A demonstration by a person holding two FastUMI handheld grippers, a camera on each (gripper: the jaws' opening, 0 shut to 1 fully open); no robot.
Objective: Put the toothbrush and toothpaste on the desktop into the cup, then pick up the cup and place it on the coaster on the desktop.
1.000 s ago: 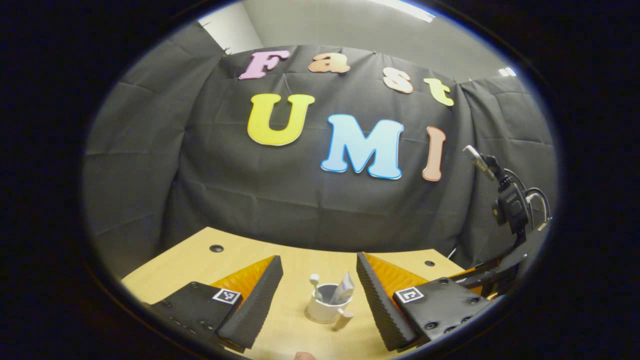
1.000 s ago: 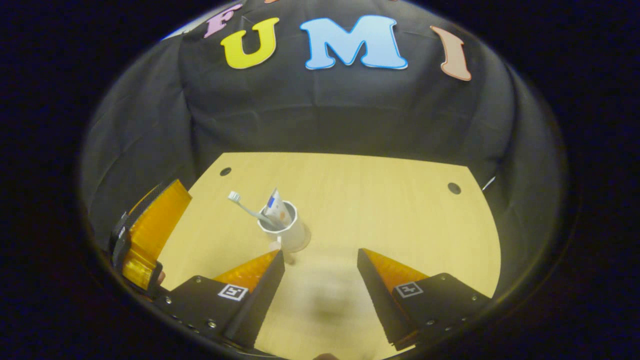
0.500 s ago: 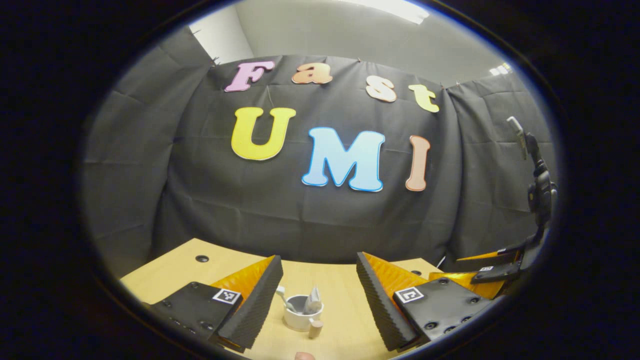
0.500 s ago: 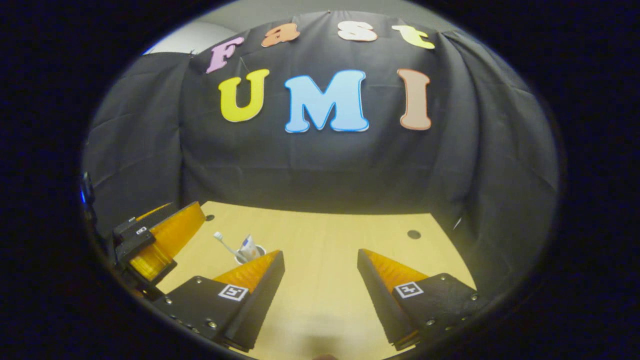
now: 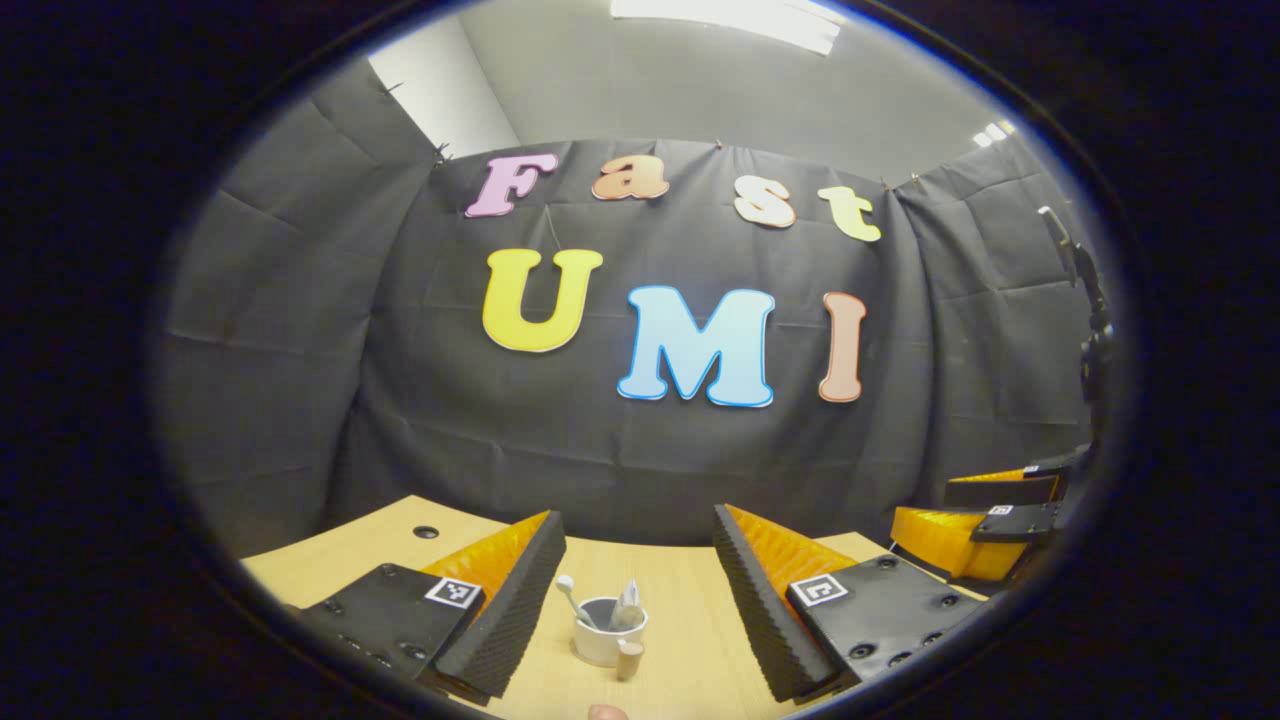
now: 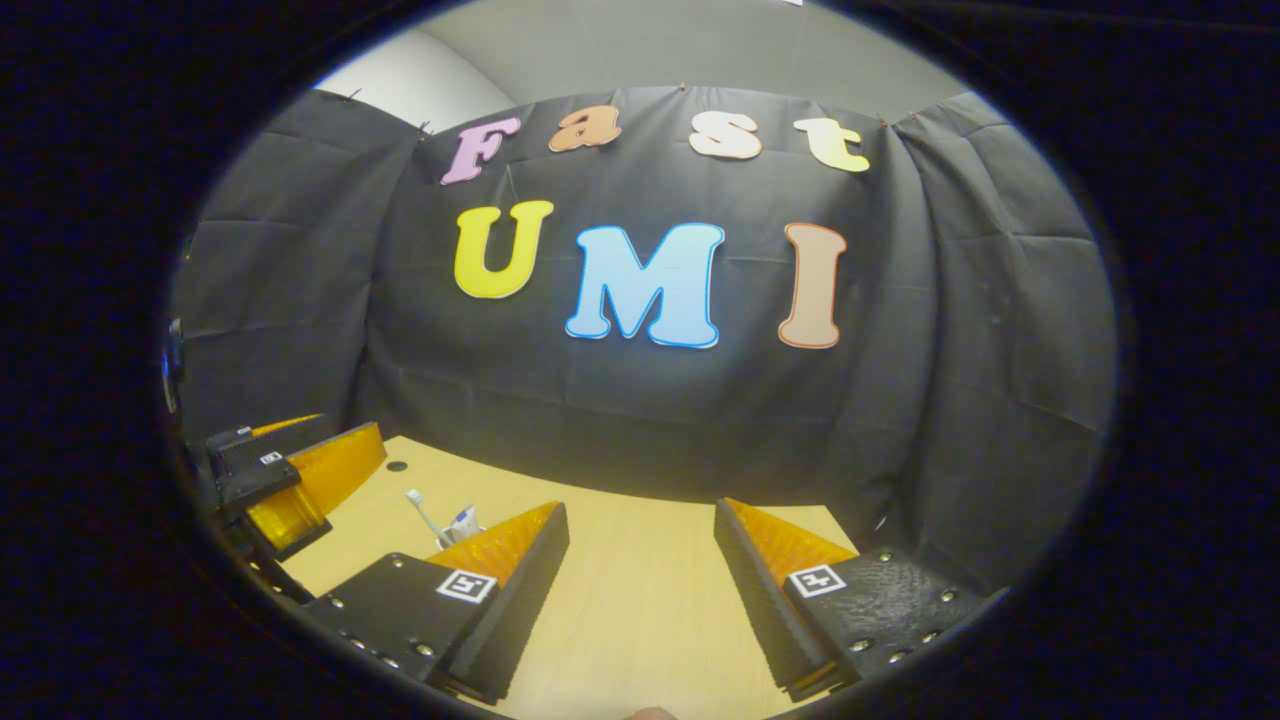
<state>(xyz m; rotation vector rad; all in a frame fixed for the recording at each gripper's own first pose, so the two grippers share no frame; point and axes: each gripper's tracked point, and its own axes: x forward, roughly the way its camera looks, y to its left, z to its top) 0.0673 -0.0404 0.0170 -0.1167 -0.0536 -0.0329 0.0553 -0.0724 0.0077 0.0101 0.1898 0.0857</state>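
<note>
Both the left gripper [image 5: 638,590] and the right gripper [image 6: 640,590] stand apart, holding nothing. At 6 o'clock the cup [image 5: 606,640] looks rigid, light, top-heavy with the toothbrush [image 5: 575,600]; I would grip its wall.

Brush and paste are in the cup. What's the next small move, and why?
Probably tilt the open left gripper down toward the white cup's base. The white toothbrush and toothpaste tube stand in it and the right gripper is open too, but I cannot tell whether a coaster lies beneath.
</note>
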